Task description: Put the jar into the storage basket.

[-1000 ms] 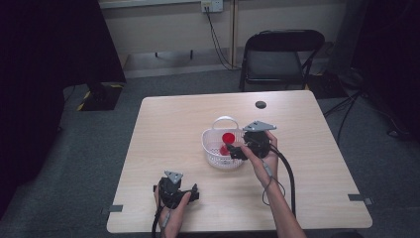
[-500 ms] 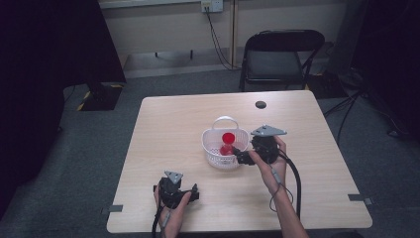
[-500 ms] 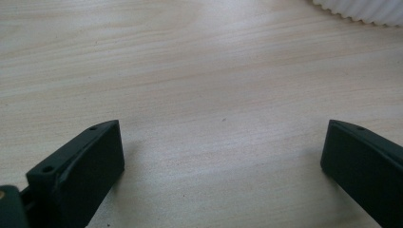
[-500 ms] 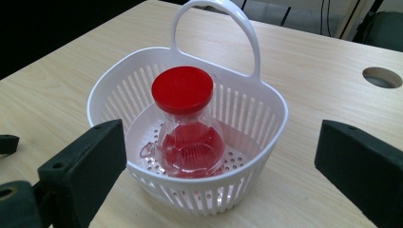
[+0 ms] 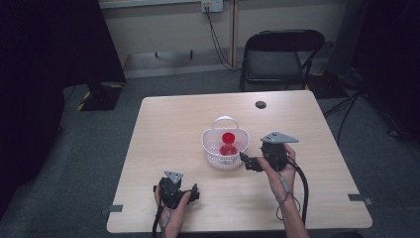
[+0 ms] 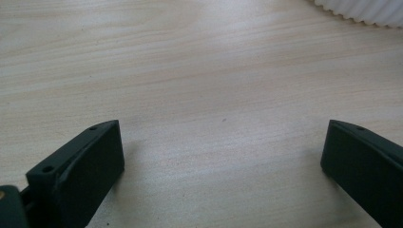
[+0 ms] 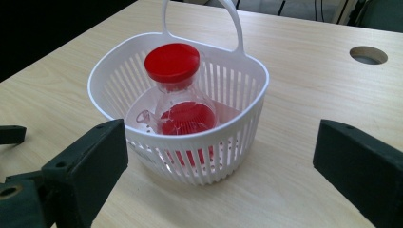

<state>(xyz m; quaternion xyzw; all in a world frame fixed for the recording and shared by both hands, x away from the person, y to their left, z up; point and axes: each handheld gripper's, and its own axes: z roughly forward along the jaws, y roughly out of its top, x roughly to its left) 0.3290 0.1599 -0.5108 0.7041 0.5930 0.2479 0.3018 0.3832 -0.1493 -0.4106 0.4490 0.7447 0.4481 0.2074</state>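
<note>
Wooden table (image 5: 198,119) is bearing a white basket (image 7: 119,80) holding a red-lidded jar (image 7: 178,90), sitting ahead of the right gripper (image 7: 221,156), jaws apart. Left gripper (image 6: 223,156) is resting low, jaws apart over bare wood.

Bare table (image 5: 173,129) all around; only the basket (image 5: 225,148) blocks mid-table.

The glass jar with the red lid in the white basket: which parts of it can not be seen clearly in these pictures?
- Jar base, right gripper view: behind the basket slats.
- Jar contents, right gripper view: red shape inside, blurred by glass.
- Jar, high view: too small; just the red lid reads.
- Basket, left gripper view: cut off by the top edge.
</note>
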